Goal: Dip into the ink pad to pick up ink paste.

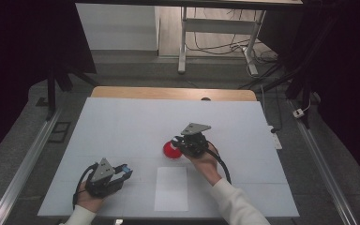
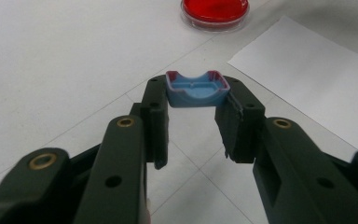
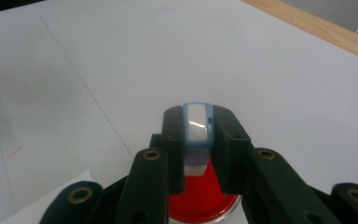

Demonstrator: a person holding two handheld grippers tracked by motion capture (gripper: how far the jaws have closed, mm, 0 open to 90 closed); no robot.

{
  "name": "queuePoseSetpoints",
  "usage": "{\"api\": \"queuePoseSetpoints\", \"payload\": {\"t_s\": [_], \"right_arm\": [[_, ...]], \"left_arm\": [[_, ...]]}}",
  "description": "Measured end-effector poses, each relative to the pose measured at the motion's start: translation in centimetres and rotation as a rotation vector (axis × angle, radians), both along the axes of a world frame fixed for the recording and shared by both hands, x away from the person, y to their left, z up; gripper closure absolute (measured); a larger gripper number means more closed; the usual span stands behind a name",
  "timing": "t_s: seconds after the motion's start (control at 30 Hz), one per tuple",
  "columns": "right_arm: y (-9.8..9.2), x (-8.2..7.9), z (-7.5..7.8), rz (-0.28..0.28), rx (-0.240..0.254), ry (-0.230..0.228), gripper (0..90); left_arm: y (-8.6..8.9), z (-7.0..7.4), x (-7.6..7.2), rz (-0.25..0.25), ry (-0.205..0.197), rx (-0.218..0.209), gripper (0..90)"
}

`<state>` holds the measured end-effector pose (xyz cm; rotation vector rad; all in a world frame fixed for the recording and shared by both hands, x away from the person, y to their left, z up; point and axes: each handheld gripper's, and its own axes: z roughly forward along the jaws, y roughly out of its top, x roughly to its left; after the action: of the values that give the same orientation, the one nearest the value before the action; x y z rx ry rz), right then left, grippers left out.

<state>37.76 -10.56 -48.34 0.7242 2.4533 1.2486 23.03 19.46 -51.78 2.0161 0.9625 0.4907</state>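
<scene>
My left gripper [image 2: 196, 93] is shut on a small blue tray-shaped piece [image 2: 196, 89] with a reddish rim, held crosswise between the pads just above the table. In the high view that left gripper [image 1: 124, 171] sits at the front left with the blue piece [image 1: 127, 168] at its tip. My right gripper [image 3: 197, 125] is shut on a narrow light-blue and white piece [image 3: 196, 135], held edge-up directly over a round red dish [image 3: 204, 201]. From above, the right gripper [image 1: 178, 141] hovers at the red dish [image 1: 170, 150] near the table's middle.
A white sheet of paper [image 1: 171, 188] lies at the front centre, between the two hands, and also appears as the sheet [image 2: 317, 70] beside the red dish [image 2: 214, 11]. The white table cover [image 1: 122, 122] ends at a wooden edge [image 1: 173, 93] at the back.
</scene>
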Motion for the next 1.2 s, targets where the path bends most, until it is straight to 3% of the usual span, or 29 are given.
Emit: {"api": "queuePoseSetpoints", "payload": {"t_s": [0.43,0.83,1.2], "right_arm": [[0.7,0.2,-1.3,0.009,-0.076,0.005,75.2],[0.8,0.1,-1.4,0.003,-0.071,0.001,75.3],[1.1,0.0,-1.6,-0.002,-0.115,0.000,75.5]], "left_arm": [[0.0,0.0,0.0,-0.001,0.000,0.001,64.7],[0.0,0.0,0.0,-0.002,0.001,0.003,64.7],[-0.1,-0.1,0.0,-0.001,0.002,0.004,64.7]]}}
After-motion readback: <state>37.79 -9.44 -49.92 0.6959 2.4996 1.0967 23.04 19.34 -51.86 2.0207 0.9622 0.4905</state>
